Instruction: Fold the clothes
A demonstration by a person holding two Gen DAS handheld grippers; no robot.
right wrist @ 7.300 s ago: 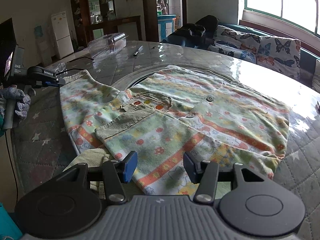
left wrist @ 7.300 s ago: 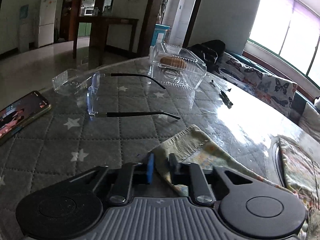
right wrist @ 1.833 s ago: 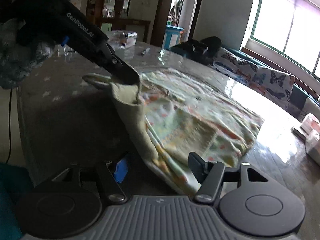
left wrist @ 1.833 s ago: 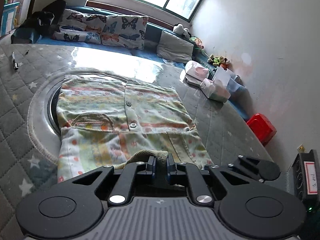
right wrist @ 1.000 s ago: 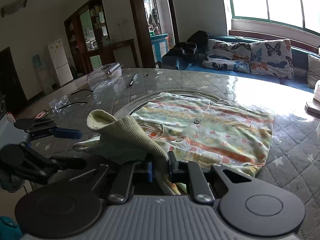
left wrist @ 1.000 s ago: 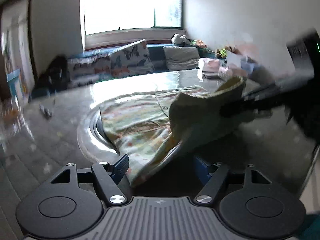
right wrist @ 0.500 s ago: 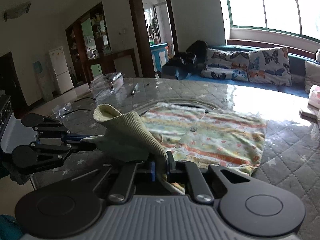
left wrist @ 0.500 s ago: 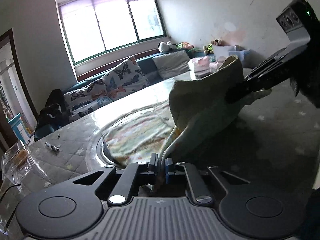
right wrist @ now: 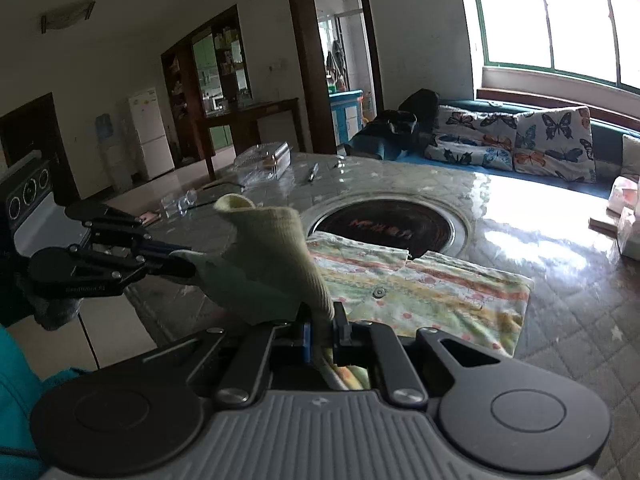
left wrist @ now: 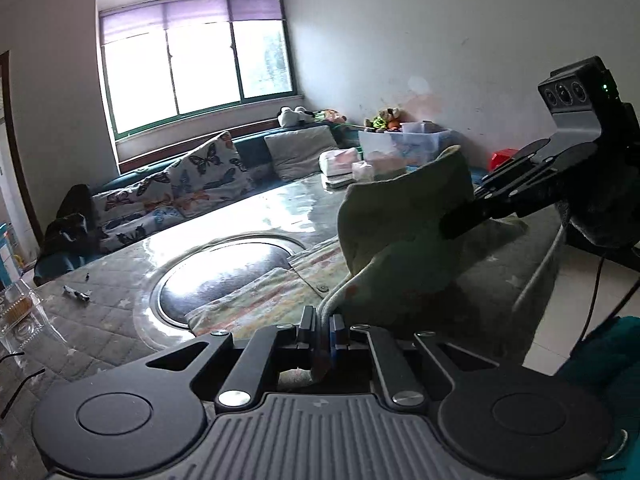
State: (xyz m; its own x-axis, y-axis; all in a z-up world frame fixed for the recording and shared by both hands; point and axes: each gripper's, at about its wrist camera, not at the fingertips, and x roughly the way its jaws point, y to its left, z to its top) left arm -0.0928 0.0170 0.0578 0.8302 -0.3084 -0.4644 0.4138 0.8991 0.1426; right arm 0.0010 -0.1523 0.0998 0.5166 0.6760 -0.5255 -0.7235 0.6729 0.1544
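A small flowered shirt (right wrist: pixel 420 292) with pale green ribbed cuffs lies partly on the quilted table, its near end lifted. My left gripper (left wrist: pixel 322 330) is shut on the shirt's edge (left wrist: pixel 400 240). My right gripper (right wrist: pixel 320 332) is shut on the ribbed cuff (right wrist: pixel 276 240). The two grippers face each other and hold the raised fabric between them above the table's near edge. The right gripper also shows in the left wrist view (left wrist: pixel 460 224), and the left gripper in the right wrist view (right wrist: pixel 176 258).
A round glass inset (right wrist: pixel 388 226) sits in the table's middle behind the shirt. A clear plastic box (right wrist: pixel 266 160), glasses (right wrist: pixel 180 202) and a pen (right wrist: pixel 313 172) lie on the far side. Tissue packs (left wrist: pixel 340 160) are at another edge. A sofa (right wrist: pixel 512 148) stands beyond.
Both grippers have pulled the shirt toward the table's near edge, uncovering the round glass inset. Both stay shut on the fabric.
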